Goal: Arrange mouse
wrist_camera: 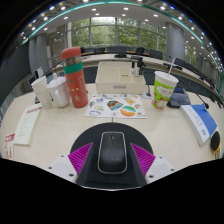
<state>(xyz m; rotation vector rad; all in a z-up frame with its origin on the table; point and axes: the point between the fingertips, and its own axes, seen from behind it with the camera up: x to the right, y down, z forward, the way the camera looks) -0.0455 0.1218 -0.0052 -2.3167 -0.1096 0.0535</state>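
A black computer mouse (pixel 112 150) lies on a round black mouse mat (pixel 88 136) on the pale table, its front pointing away from me. My gripper (pixel 112 158) is low over the mat with the mouse between its fingers. The magenta pads (pixel 81 158) stand on either side of the mouse with a small gap at each side, so the gripper is open. The mouse rests on the mat.
Beyond the mat lies a printed sheet (pixel 115 105). At the back left stand a red-capped bottle (pixel 72 75) and two white cups (pixel 50 92). At the right are a green-and-white cup (pixel 163 90), a dark object (pixel 181 97) and a blue book (pixel 201 122). Papers (pixel 25 126) lie at left.
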